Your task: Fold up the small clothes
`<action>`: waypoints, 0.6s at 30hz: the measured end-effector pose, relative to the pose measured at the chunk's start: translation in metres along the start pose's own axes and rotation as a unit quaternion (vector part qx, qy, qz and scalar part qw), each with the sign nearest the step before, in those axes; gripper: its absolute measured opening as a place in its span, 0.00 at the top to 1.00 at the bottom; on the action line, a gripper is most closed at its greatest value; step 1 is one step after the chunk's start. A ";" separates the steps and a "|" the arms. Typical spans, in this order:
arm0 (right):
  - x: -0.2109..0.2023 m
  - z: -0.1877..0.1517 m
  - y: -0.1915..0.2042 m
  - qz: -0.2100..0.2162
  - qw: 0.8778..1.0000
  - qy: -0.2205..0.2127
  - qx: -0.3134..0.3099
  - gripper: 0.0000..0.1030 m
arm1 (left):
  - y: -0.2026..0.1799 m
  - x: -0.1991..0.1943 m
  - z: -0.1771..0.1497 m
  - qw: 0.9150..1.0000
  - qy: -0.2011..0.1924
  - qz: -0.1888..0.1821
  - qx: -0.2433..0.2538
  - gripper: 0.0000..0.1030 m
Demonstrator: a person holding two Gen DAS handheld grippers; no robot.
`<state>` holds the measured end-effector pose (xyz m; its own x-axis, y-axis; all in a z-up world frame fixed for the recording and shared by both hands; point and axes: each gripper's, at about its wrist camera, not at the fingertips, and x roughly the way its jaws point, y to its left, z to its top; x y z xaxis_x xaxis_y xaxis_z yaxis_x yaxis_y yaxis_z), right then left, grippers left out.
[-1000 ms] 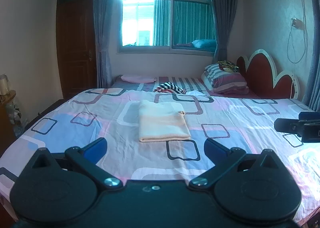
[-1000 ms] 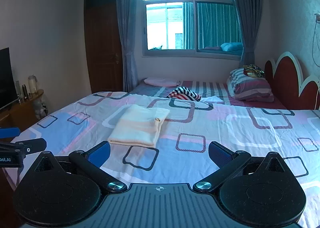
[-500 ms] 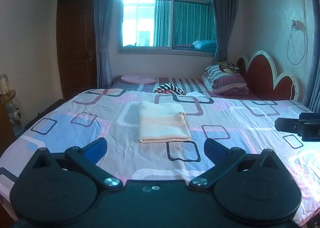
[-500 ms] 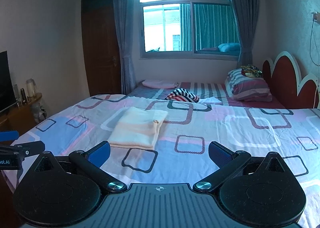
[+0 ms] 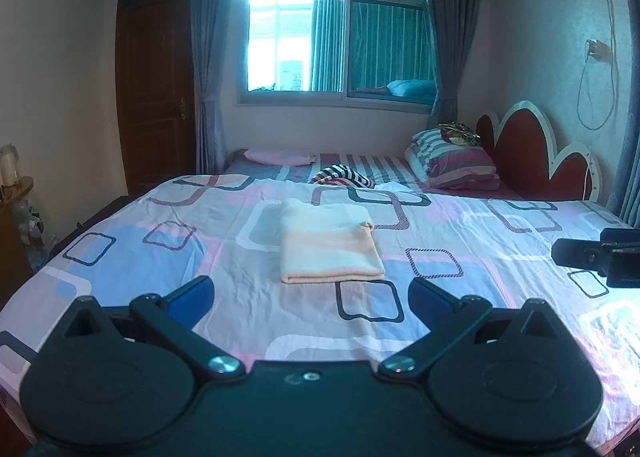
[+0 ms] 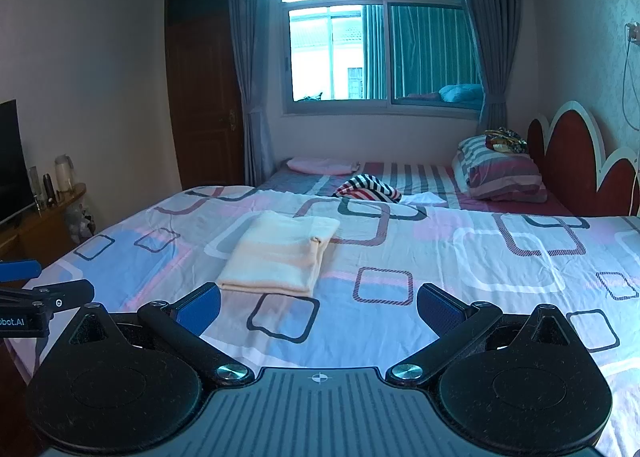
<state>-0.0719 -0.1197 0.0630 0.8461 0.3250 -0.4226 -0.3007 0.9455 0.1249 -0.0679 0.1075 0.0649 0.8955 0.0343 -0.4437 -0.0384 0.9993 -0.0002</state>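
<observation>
A cream folded garment point(image 5: 328, 243) lies flat on the patterned bedsheet point(image 5: 460, 233), mid-bed; it also shows in the right wrist view point(image 6: 282, 255). My left gripper point(image 5: 312, 295) is open and empty, held back above the bed's near edge, short of the garment. My right gripper point(image 6: 318, 307) is open and empty, also back from the garment, which lies ahead and to its left. The right gripper shows at the right edge of the left wrist view point(image 5: 596, 257). The left gripper shows at the left edge of the right wrist view point(image 6: 36, 303).
A striped garment point(image 5: 344, 175) and a pink cloth point(image 5: 278, 156) lie at the far end of the bed. Striped pillows point(image 5: 452, 161) lean by the red headboard point(image 5: 532, 157). A wooden side table point(image 6: 44, 217) with bottles stands left of the bed. A door point(image 6: 204, 97) and window point(image 6: 380, 53) are behind.
Both views have shifted very slightly; the right wrist camera tilted up a little. The garment has not moved and both grippers stay open.
</observation>
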 end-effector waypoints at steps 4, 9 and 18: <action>0.001 -0.001 0.001 0.001 1.000 0.001 0.000 0.00 | 0.000 0.000 0.000 1.000 0.000 0.001 0.001 0.00; 0.003 -0.002 0.000 0.003 1.000 0.003 0.000 0.00 | 0.000 0.000 0.000 1.000 0.000 0.002 0.000 0.01; 0.003 -0.002 -0.002 0.005 1.000 0.003 -0.001 0.00 | 0.000 0.001 0.000 1.000 -0.002 0.001 0.003 0.01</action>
<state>-0.0690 -0.1208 0.0599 0.8404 0.3333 -0.4273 -0.3096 0.9424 0.1264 -0.0671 0.1071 0.0651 0.8974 0.0367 -0.4398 -0.0379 0.9993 0.0060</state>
